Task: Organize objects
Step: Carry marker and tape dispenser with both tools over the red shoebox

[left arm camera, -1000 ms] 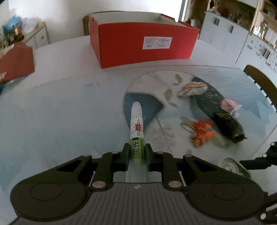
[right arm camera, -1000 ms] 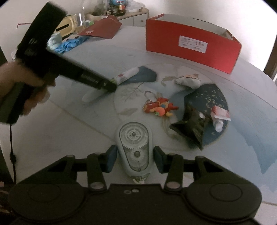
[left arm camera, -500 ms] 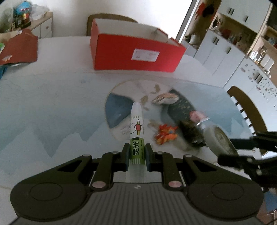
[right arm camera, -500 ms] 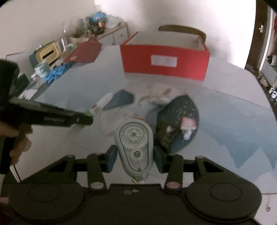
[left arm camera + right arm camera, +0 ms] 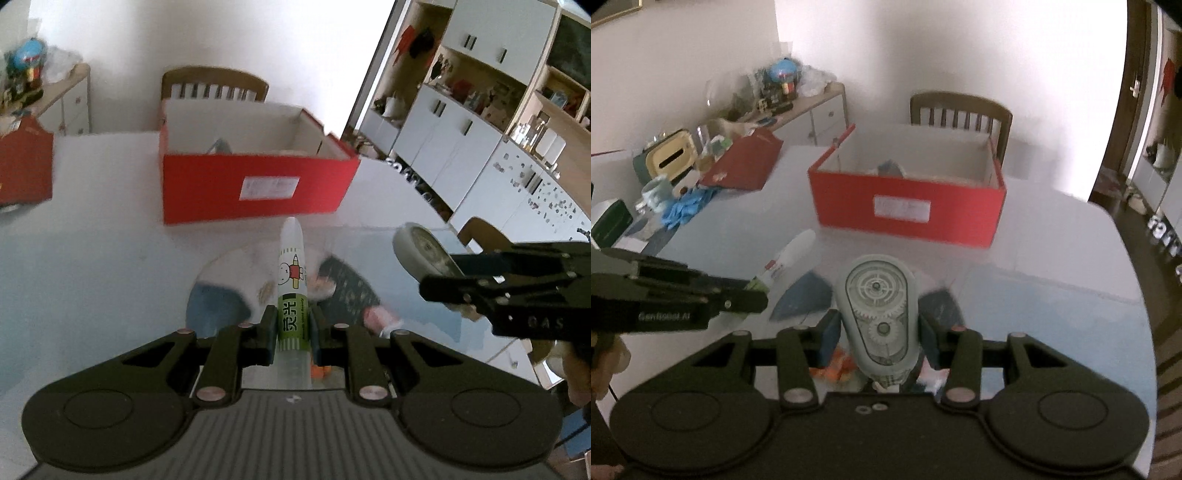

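My left gripper (image 5: pixel 291 325) is shut on a white glue stick (image 5: pixel 291 273) with a green label, held in the air and pointing at the open red box (image 5: pixel 255 184). My right gripper (image 5: pixel 877 328) is shut on a grey correction-tape dispenser (image 5: pixel 879 310) with clear gears, also lifted above the table. In the left wrist view the dispenser (image 5: pixel 424 251) shows at the right; in the right wrist view the glue stick (image 5: pixel 790 254) juts from the left gripper. The red box (image 5: pixel 908 210) holds a few items. An orange toy (image 5: pixel 838 365), a dark pouch (image 5: pixel 347 291) and a pink item (image 5: pixel 380 317) lie below.
A wooden chair (image 5: pixel 960 110) stands behind the box. The red box lid (image 5: pixel 746 162), blue gloves (image 5: pixel 683 210), a cup (image 5: pixel 655 192) and clutter sit at the table's far left. White cabinets (image 5: pixel 461 140) and another chair (image 5: pixel 484 232) are on the right.
Both grippers have risen with their objects and tilted up, so the red box now appears nearer and its inside shows. The items on the table have dropped low in view.
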`<state>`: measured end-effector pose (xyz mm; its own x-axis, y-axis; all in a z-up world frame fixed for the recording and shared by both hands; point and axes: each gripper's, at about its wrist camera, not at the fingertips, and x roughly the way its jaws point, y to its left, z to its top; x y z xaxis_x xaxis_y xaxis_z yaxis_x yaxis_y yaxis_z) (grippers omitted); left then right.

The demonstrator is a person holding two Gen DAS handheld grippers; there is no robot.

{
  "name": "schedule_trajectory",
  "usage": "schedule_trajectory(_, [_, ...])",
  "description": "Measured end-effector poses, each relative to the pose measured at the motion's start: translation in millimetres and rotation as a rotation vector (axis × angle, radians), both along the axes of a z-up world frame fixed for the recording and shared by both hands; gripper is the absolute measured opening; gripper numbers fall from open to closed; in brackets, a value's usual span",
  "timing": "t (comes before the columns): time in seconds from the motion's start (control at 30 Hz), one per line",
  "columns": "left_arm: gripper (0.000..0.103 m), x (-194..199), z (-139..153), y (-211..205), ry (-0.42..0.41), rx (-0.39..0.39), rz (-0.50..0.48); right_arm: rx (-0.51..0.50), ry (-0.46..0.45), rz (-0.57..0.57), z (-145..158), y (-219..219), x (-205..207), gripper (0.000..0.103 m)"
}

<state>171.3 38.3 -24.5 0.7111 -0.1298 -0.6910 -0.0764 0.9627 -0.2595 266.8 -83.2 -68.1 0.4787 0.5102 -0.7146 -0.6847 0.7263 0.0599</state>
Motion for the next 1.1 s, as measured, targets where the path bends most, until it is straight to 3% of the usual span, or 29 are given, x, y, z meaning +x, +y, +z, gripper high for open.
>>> schedule_trajectory(0.53, [0.017, 95, 38, 3, -0.068, 0.076, 0.028, -0.01, -0.093, 0.029, 30, 31, 98, 0.045])
schedule_trajectory(1.1, [0.017, 202, 41, 39, -0.003, 0.159, 0.089, -0.01, -0.056, 0.051, 18, 73, 204, 0.045])
